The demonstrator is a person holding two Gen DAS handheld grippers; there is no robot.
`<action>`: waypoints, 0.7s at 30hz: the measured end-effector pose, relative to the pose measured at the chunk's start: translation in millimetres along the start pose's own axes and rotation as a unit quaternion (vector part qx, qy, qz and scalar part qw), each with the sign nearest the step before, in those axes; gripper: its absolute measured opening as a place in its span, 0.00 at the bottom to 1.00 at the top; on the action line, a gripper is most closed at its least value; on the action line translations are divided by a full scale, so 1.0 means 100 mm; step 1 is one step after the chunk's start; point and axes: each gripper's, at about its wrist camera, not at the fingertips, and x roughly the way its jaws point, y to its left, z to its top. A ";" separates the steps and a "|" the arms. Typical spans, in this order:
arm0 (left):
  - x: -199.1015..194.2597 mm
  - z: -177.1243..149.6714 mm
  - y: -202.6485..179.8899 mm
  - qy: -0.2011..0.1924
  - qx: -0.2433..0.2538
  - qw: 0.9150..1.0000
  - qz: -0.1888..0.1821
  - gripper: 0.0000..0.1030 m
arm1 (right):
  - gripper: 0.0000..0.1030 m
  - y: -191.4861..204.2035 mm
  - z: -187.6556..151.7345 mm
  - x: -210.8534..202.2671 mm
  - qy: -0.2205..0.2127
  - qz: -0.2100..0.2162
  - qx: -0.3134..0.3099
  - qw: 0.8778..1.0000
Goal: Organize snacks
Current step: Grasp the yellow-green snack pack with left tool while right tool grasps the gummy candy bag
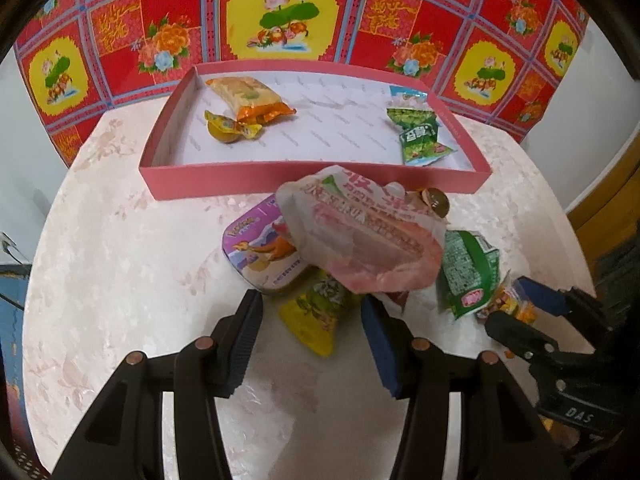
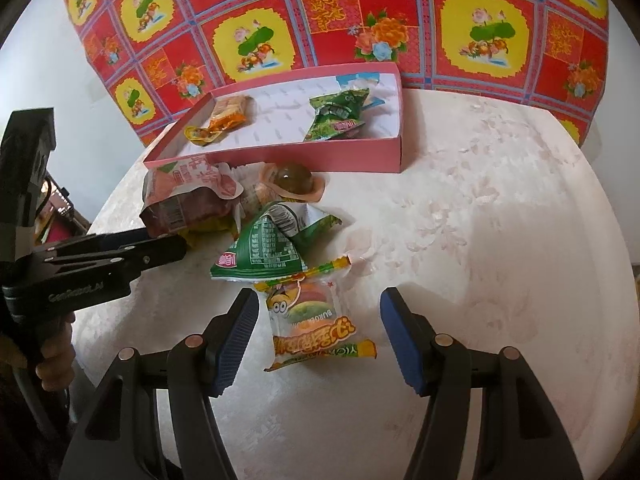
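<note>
Pink and shallow, the box (image 1: 312, 178) sits at the far side of the pale surface (image 1: 120, 280), against a red flowered cloth (image 1: 280, 12). Much of the heap before it is hard to read. A pink-white bag (image 1: 360, 236) lies over a purple tin (image 1: 264, 252) and hides most of its lid. Under the bag a yellow packet (image 1: 316, 316) shows only its lower end. A brown jelly cup (image 2: 292, 180) peeks out behind the bag, half covered in my left view. The print on every wrapper is too blurred to make out.

Inside the box two orange packets (image 1: 248, 100) lie at the left end and green packets (image 1: 420, 132) at the right, with bare lining between.

My left tongs (image 1: 312, 312) stand half open, empty, with the yellow packet's tip between the pads and no pad pressing on it. My right tongs (image 2: 316, 312) are also half open and empty, straddling a clear burger-candy packet (image 2: 316, 320) without touching it. A green packet (image 2: 272, 248) lies just beyond it, its edge overlapping.
</note>
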 end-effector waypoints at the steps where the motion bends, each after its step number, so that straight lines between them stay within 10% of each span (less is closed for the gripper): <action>1: 0.01 0.00 -0.01 -0.001 0.004 1.000 0.004 0.53 | 0.63 0.00 0.00 0.00 0.000 0.001 -0.003 1.000; 21: -0.10 -0.20 0.06 -0.038 0.027 0.999 0.003 0.28 | 0.63 0.03 -0.09 -0.07 -0.009 -0.010 -0.008 1.000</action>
